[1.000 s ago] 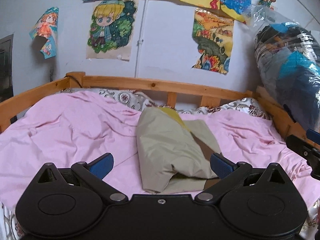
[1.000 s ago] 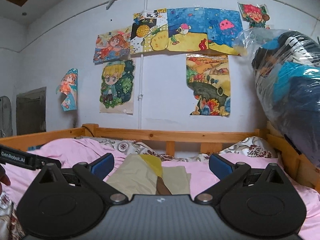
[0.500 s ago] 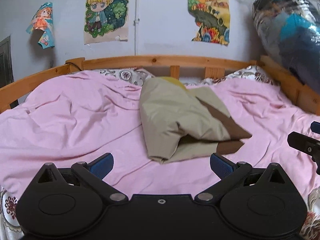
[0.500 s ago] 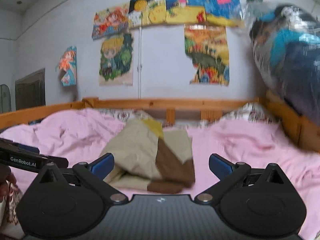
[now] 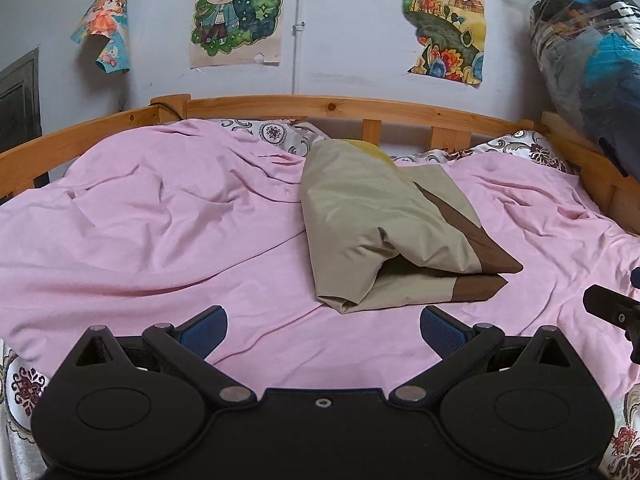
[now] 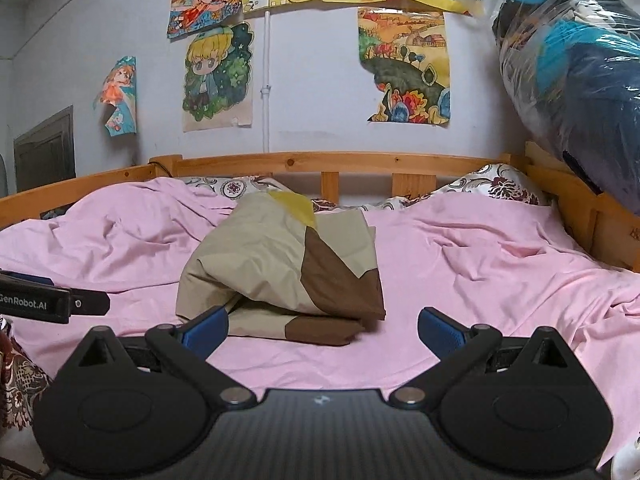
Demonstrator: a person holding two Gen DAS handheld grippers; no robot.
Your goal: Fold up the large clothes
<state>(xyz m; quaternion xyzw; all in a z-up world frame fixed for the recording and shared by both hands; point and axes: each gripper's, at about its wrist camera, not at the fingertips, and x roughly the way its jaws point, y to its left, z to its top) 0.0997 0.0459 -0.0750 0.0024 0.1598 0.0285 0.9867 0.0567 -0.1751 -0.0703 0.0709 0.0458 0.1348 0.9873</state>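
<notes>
A folded beige cloth with brown and yellow panels (image 5: 384, 232) is lying near the middle of a wrinkled pink bedsheet (image 5: 160, 232), spread over a bed with a light wooden rail frame (image 5: 320, 105). The fold is loose: the upper layer is arching over the lower one, leaving a dark gap along the near edge.

The left gripper (image 5: 323, 326) is hovering just in front of the cloth with its blue-padded fingers (image 5: 204, 330) spread wide, holding nothing and touching nothing. The right gripper (image 6: 322, 325) is likewise gaping wide and empty; in its view, its left pad is overlapping the cloth's near corner (image 6: 240, 312), though contact cannot be judged.

Colourful cartoon drawings (image 6: 218, 76) are hanging on the pale wall, and a clear plastic bag stuffed with dark and blue fabric (image 6: 576, 80) is sitting at the right.
</notes>
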